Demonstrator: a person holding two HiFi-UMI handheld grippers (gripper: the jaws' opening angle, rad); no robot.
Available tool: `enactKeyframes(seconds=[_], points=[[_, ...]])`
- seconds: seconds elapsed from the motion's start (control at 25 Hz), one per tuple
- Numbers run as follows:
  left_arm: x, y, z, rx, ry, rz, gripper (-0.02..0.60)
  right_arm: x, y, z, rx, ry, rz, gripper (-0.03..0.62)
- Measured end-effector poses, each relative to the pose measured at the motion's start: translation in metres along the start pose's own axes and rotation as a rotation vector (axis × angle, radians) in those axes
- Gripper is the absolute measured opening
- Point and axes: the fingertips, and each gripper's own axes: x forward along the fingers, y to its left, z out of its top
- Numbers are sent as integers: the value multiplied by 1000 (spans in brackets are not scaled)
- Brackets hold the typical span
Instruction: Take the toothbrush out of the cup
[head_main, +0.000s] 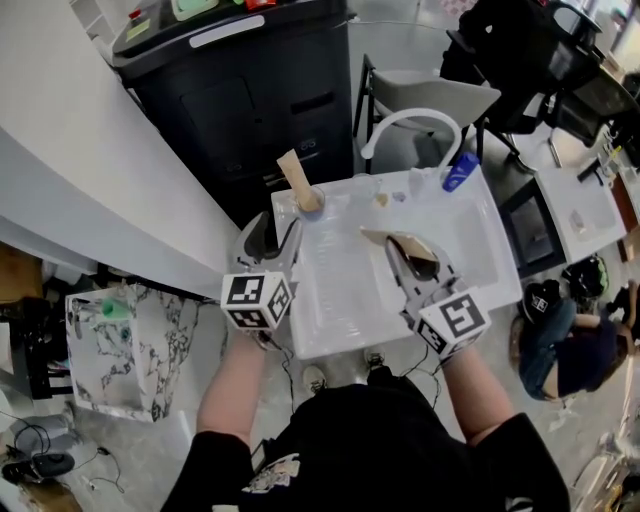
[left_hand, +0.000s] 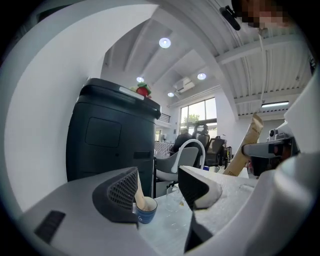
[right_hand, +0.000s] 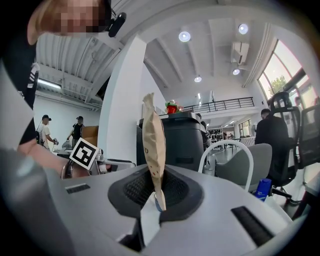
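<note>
A blue cup (head_main: 311, 201) stands at the far left corner of the white table (head_main: 340, 300), with a brown paper-wrapped toothbrush (head_main: 295, 174) sticking up out of it. My left gripper (head_main: 276, 226) is just in front of the cup, open and empty. In the left gripper view the cup (left_hand: 146, 210) sits beside the left jaw of that gripper (left_hand: 160, 192). My right gripper (head_main: 398, 250) is over the table's middle, shut on a second brown paper-wrapped toothbrush (head_main: 398, 240). That toothbrush (right_hand: 154, 145) rises upright from the right gripper (right_hand: 156, 196).
A clear glass (head_main: 362, 186) and a blue bottle (head_main: 460, 170) stand along the table's far edge. A black bin (head_main: 250, 80) and a white chair (head_main: 420, 115) stand behind it. A marbled box (head_main: 120, 345) is on the floor at left; a person (head_main: 570, 345) sits at right.
</note>
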Motion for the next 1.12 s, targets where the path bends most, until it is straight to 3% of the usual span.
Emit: enactKeyframes(seconds=[0.28,0.76,1.12], points=[[44,27,-23,-23,44,20,241,14,-11,-14,19,26,5,28],[121,80,-85,-228,158,44,241,28,-20,-47,44,118,24,28],[167,95,-115,-240,229,57,241,26,-44,-67,86,157,-8,28]])
